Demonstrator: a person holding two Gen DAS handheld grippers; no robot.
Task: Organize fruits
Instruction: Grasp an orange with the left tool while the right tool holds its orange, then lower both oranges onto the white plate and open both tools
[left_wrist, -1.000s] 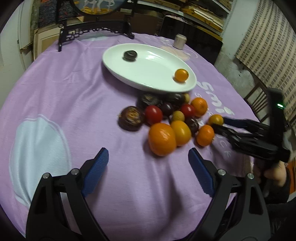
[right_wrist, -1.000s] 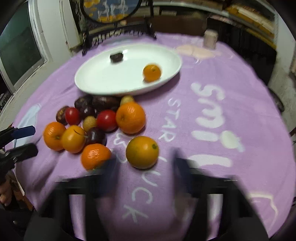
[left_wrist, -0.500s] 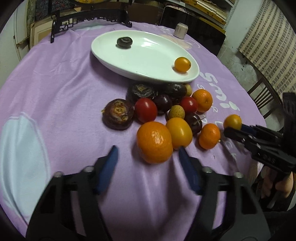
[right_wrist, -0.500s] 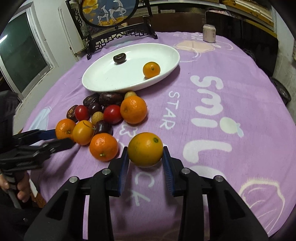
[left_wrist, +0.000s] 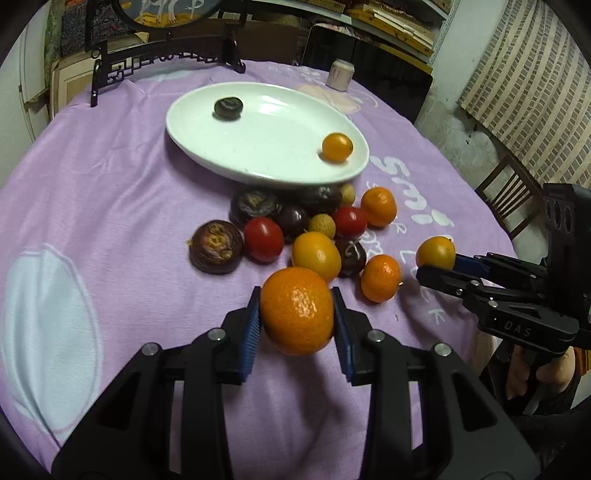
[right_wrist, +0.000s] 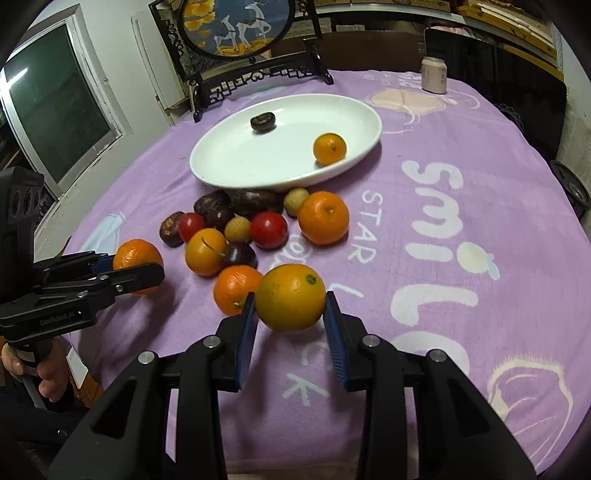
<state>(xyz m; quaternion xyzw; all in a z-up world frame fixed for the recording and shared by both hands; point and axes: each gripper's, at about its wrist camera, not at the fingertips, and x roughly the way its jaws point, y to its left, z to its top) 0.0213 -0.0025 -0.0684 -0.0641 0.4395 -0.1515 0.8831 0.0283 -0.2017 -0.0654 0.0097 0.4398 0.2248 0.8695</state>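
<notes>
Dim indoor light, soft shadows under the fruit, mild glare on the white plate, fisheye-darkened corners.

Partly hidden fruit and cut-off edges

The right gripper's dark finger covers the lower part of its yellow-orange fruit at right; the white plate's near rim hides the tops of two dark fruits; the round painted screen is cut off at the top edge.

Left tool just closed onto an orange, right tool clamping another fruit
</notes>
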